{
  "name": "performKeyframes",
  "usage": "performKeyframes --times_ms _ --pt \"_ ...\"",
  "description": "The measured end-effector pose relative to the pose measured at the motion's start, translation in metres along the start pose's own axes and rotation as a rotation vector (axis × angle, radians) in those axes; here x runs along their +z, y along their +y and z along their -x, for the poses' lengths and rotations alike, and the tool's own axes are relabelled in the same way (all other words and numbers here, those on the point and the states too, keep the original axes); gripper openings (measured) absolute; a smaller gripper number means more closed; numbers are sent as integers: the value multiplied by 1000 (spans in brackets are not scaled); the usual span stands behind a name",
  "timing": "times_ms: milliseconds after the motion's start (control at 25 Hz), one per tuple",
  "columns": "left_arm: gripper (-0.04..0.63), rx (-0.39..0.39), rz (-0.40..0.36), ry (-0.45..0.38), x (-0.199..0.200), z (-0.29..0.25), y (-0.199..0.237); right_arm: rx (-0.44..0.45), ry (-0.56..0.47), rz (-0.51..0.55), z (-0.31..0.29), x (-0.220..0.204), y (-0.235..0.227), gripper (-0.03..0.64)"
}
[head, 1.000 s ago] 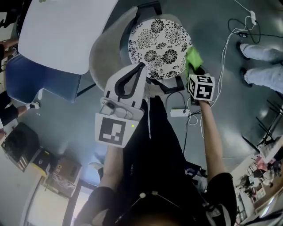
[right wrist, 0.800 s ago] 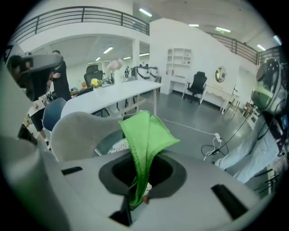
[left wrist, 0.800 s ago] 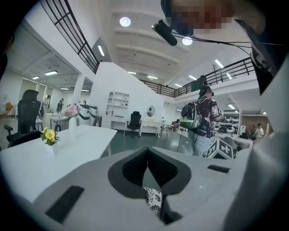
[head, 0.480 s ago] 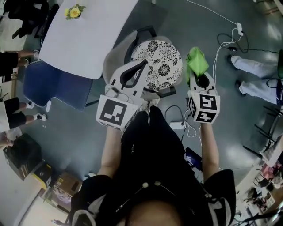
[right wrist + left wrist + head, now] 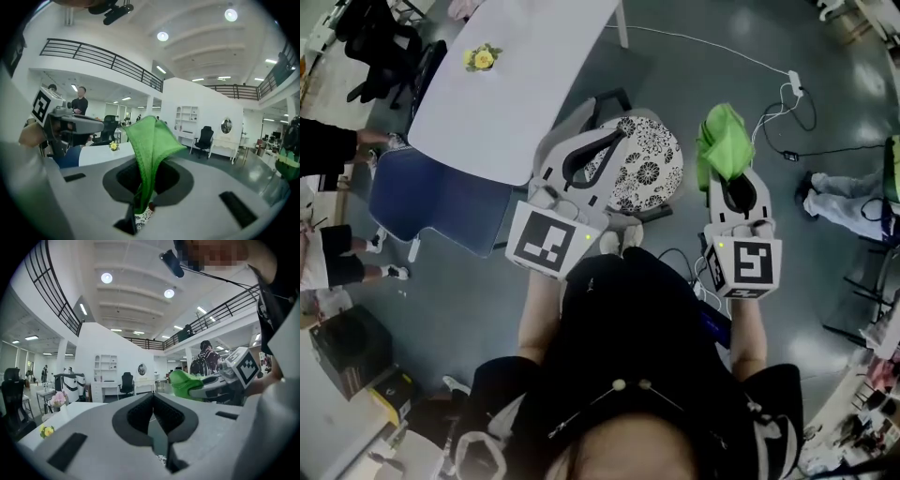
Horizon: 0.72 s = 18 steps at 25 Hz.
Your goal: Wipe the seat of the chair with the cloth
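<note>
Head view, with both tongs raised in front of me. The right tongs (image 5: 727,169) are closed on the green cloth (image 5: 719,139), which is pinched at its lower fold. Its loose end stands out beyond the tips along the line of the jaws (the right gripper view shows the cloth (image 5: 150,140) rising in a folded peak). The left tongs (image 5: 609,141) carry nothing, and their pads meet at the tips.

The patterned seat (image 5: 652,164) of the chair lies to the left of the cloth and below it. The cloth is off the seat's right edge and apart from it. I judge that the right tongs must travel left and down to lay the cloth on the seat.

The left tongs cover the seat's left part, and the chair's base is hidden. Each gripper view shows only a sliver of the pattern between the jaws. I cannot tell how high the cloth hangs above the seat. The white desk (image 5: 516,75) stands just beyond the chair.
</note>
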<state>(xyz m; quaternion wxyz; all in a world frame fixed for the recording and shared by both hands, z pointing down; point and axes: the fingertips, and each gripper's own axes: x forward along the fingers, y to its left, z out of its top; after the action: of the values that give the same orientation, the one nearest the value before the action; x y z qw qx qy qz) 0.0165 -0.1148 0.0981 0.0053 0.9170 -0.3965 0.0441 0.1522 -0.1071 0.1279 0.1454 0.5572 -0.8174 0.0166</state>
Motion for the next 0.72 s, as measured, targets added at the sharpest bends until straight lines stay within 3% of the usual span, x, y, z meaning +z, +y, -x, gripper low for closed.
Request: performKeyframes --times_ms 320,720 --pt "6 56 8 -104 31 23 7 -136 -204 -20 36 49 -12 43" --pt "6 99 -38 -100 30 34 12 -185 -189 -90 55 39 -34 43"
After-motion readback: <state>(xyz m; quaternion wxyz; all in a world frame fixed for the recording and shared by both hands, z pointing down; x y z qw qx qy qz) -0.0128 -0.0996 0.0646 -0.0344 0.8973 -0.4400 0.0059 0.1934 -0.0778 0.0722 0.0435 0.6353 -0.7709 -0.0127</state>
